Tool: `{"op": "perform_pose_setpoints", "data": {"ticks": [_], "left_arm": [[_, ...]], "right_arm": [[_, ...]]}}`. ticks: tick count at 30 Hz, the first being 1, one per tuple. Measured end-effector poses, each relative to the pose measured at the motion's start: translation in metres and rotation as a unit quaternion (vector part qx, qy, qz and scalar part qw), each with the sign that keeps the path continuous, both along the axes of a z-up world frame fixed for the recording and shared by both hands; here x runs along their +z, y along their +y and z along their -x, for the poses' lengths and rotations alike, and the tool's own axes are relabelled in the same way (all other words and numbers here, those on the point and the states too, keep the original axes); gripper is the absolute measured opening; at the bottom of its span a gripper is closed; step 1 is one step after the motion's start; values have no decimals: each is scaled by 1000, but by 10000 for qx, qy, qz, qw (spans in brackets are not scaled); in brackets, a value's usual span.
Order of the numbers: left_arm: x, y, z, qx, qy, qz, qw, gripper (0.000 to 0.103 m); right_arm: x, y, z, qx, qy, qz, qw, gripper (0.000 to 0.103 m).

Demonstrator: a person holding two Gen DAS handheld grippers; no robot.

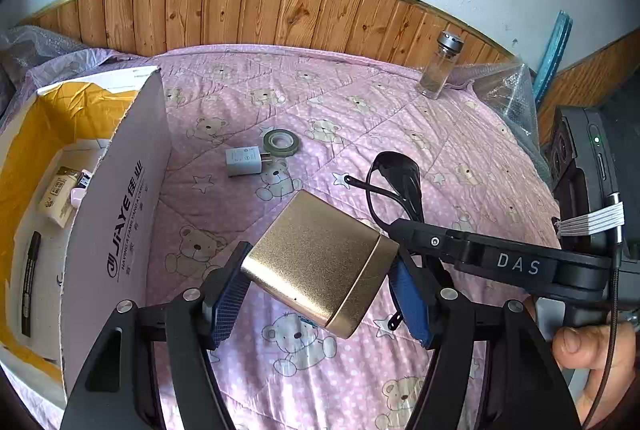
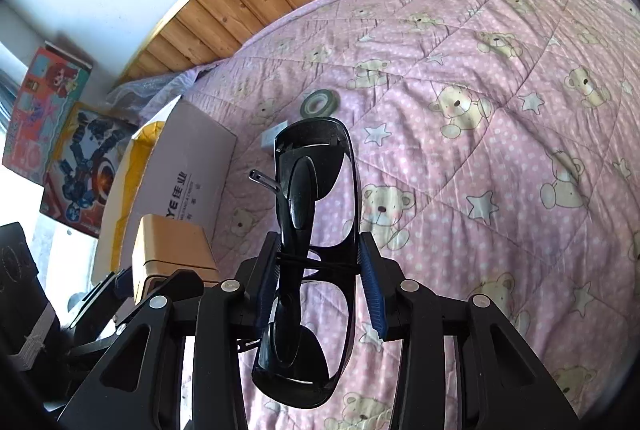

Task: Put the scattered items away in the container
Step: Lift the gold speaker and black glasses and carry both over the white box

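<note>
One gold box (image 1: 320, 262) gripped; one sunglasses (image 2: 316, 230) gripped

A white cardboard box (image 1: 116, 197) stands at the pink bear-print quilt's (image 1: 340, 109) left edge; a clear glass bottle (image 1: 438, 69) stands at its far right corner; a grey tape roll (image 1: 281, 141) lies just behind a white plug adapter (image 1: 244, 161) mid-quilt.

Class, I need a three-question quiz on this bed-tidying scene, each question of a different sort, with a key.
1. True or false: the left gripper holds the gold metallic box.
2. Multiple choice: the right gripper is shut on
A. a roll of tape
B. the black sunglasses
C. a glass jar
3. Fill in: two small items lie loose mid-quilt, the grey-green tape roll and the white ____.

Key
1. True.
2. B.
3. Plug charger; it lies beside the tape roll on the pink bear-print quilt, outside the white cardboard box.
</note>
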State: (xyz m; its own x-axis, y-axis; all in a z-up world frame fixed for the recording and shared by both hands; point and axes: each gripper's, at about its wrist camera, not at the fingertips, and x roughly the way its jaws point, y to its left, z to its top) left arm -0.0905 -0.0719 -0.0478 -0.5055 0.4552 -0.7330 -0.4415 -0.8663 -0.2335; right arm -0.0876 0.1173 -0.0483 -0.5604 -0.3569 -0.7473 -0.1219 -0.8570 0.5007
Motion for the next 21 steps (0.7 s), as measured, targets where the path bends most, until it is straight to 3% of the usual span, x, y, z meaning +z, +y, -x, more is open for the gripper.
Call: {"op": "perform_pose_setpoints", "data": {"ticks": [21], "left_arm": [[51, -44, -70, 19, 553, -463, 9974, 68]], "right_arm": [[55, -52, -68, 180, 505, -272, 9982, 40]]}}
